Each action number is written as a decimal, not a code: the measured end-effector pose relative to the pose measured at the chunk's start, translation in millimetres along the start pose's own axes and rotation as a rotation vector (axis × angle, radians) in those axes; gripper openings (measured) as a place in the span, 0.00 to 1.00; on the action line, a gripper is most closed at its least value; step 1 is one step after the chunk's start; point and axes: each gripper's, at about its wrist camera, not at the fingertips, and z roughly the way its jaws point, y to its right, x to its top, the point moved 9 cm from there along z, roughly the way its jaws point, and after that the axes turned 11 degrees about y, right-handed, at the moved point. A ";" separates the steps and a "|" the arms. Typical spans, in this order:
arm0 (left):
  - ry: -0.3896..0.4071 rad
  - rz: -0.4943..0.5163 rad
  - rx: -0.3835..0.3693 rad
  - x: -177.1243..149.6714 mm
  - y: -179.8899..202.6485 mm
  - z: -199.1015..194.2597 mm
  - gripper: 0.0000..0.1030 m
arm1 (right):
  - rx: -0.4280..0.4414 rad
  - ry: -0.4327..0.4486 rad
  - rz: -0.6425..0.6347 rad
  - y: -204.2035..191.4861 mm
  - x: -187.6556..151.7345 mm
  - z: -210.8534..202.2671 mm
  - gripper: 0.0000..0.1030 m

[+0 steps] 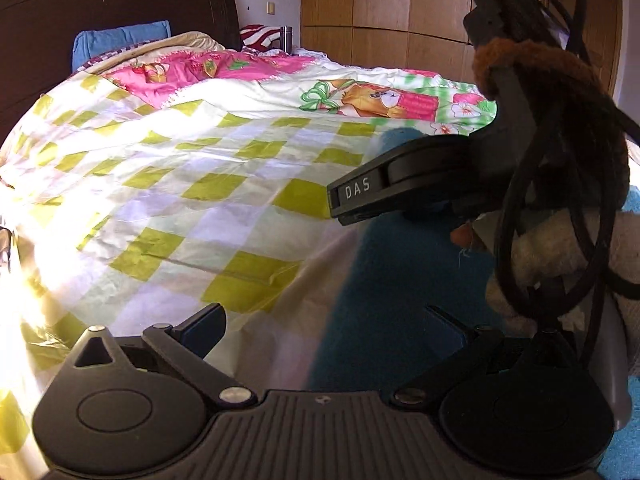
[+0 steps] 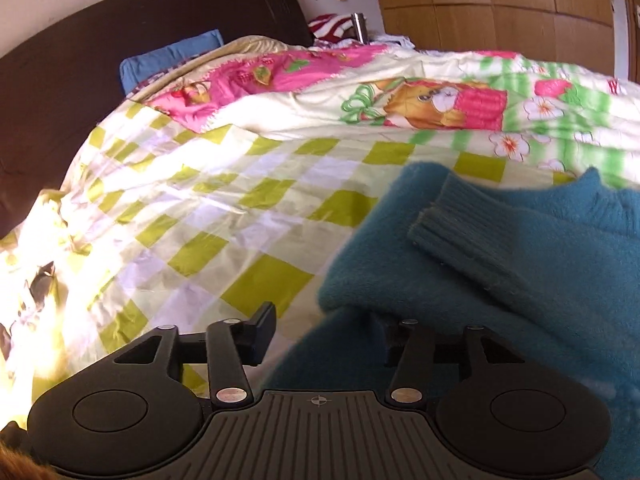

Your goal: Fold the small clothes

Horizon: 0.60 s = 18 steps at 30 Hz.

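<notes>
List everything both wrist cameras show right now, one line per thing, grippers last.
sweater: one, teal, fuzzy, lying on the near right of the bed with a ribbed cuff folded across it
bedspread: one, yellow-green and white checks with pink cartoon panels, covering the bed
pillow: one, blue, against the headboard
headboard: one, dark brown, behind the bed
metal flask: one, silver, beyond the far side of the bed
wardrobe: one, light wood, along the far wall
left gripper: one, black, open, over the sweater's edge
right gripper: one, black, open, sweater fabric draped over its right finger
</notes>
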 end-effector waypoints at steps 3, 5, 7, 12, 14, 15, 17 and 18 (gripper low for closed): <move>-0.055 -0.041 -0.023 -7.4 -1.8 8.3 1.00 | -0.006 -0.070 -0.039 1.2 -14.7 12.8 0.52; -0.078 -0.078 -0.034 -11.0 -4.5 10.9 1.00 | -0.012 -0.054 -0.055 -0.8 -9.4 4.7 0.51; -0.083 -0.076 -0.031 -11.8 -3.9 12.1 1.00 | -0.013 -0.020 -0.030 1.8 0.2 -10.9 0.50; -0.087 -0.007 -0.033 -8.8 6.3 0.0 1.00 | -0.090 0.063 -0.049 16.7 7.3 -73.0 0.46; -0.099 -0.007 -0.034 -8.3 7.9 -5.8 1.00 | -0.117 0.078 -0.056 19.2 1.7 -100.0 0.46; -0.113 -0.013 -0.038 -8.3 8.8 -9.5 1.00 | -0.133 0.084 -0.050 20.6 -2.6 -112.9 0.46; -0.124 -0.023 -0.052 -8.9 12.2 -17.4 1.00 | -0.190 0.089 -0.038 24.8 -12.9 -137.6 0.46; -0.125 -0.016 -0.059 -9.6 15.9 -23.1 1.00 | -0.226 0.093 -0.034 27.7 -19.7 -150.2 0.46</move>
